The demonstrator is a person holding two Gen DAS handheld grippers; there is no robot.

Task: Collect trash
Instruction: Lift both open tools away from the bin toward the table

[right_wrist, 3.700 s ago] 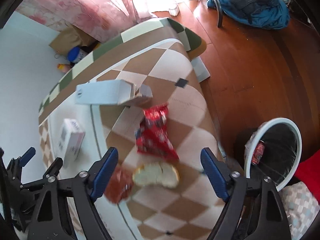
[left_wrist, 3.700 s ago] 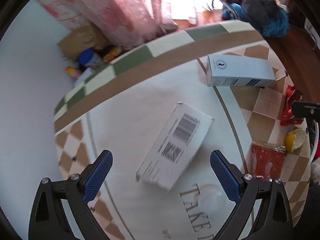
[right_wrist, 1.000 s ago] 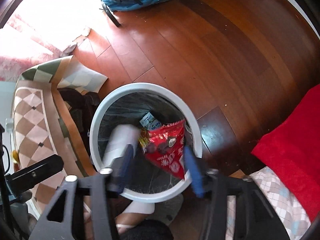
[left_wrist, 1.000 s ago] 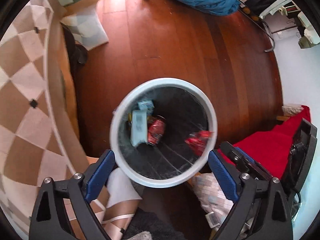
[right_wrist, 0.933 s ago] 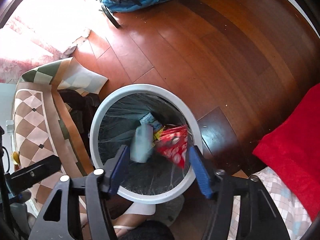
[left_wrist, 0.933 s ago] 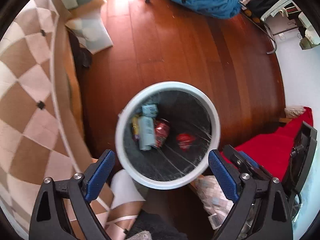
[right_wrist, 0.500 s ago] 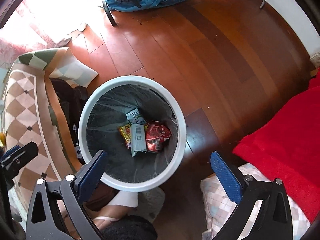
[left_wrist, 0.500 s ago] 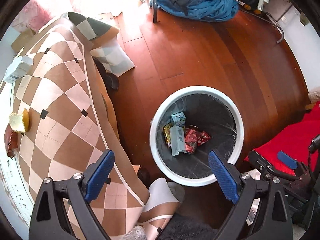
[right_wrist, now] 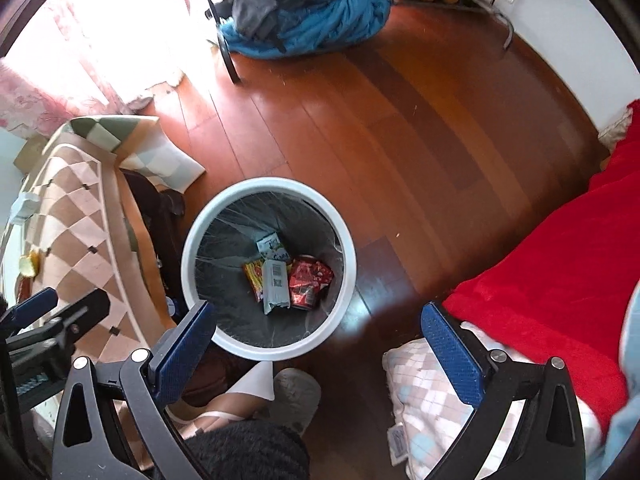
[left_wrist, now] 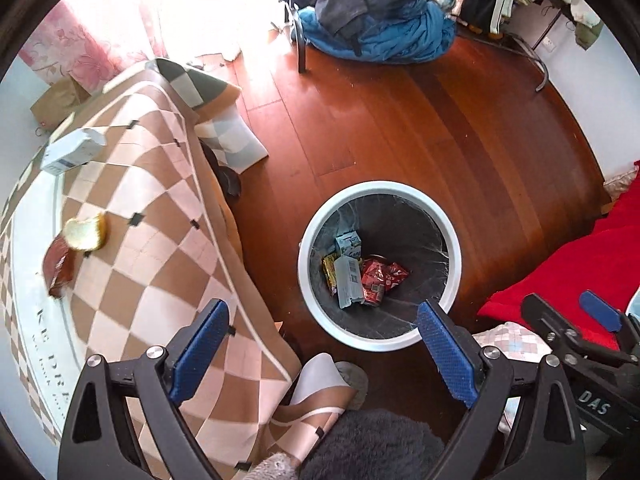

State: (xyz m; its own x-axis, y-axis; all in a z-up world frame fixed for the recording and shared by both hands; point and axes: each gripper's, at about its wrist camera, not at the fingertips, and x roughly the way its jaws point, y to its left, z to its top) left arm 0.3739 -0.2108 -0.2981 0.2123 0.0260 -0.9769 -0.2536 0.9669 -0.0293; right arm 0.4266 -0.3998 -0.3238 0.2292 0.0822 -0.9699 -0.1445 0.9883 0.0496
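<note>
White-rimmed trash bin [left_wrist: 451, 240] on the wooden floor [left_wrist: 400, 128], holding a barcoded white box [right_wrist: 276, 286], red wrapper [right_wrist: 310, 276], small carton [left_wrist: 348, 243], left gripper [left_wrist: 320, 350] spread wide and empty above the bin, right gripper [right_wrist: 320, 350] likewise, "DAS" lettering on right gripper body, bread slice [left_wrist: 85, 232] and white carton [left_wrist: 72, 152] on checkered tabletop [left_wrist: 160, 280].

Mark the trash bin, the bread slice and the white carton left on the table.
trash bin [left_wrist: 454, 240]: left wrist view, right side of its white rim.
bread slice [left_wrist: 85, 232]: left wrist view, middle of the cut face.
white carton [left_wrist: 74, 151]: left wrist view, middle of its top panel.
</note>
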